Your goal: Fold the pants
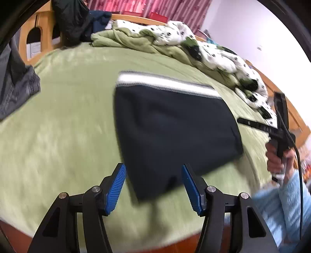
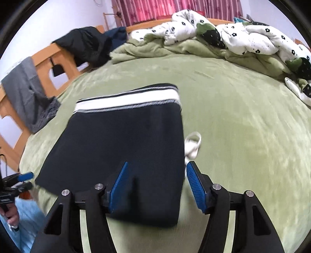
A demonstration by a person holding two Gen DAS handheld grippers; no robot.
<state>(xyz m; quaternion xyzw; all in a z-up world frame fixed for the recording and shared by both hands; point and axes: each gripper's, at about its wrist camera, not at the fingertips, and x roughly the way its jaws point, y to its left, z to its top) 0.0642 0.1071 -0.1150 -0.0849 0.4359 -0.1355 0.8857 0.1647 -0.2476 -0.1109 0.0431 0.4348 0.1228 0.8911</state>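
The dark navy pants (image 1: pixel 171 128) lie folded into a compact rectangle on the green bed cover (image 1: pixel 64 124), white-striped waistband at the far end. My left gripper (image 1: pixel 153 186) is open, blue pads apart, just short of the fold's near corner, holding nothing. In the right wrist view the pants (image 2: pixel 124 144) lie right ahead, with a white drawstring (image 2: pixel 192 144) poking out on the right. My right gripper (image 2: pixel 156 186) is open over the fold's near right edge, holding nothing. It also shows in the left wrist view (image 1: pixel 279 124), held in a hand.
A crumpled green and white flowered quilt (image 2: pixel 233 37) runs along the bed's far side. Dark clothes (image 2: pixel 85 44) and a grey garment (image 2: pixel 29 93) hang over the wooden bed frame (image 2: pixel 58 60) on the left. Pink curtains (image 2: pixel 175 9) hang behind.
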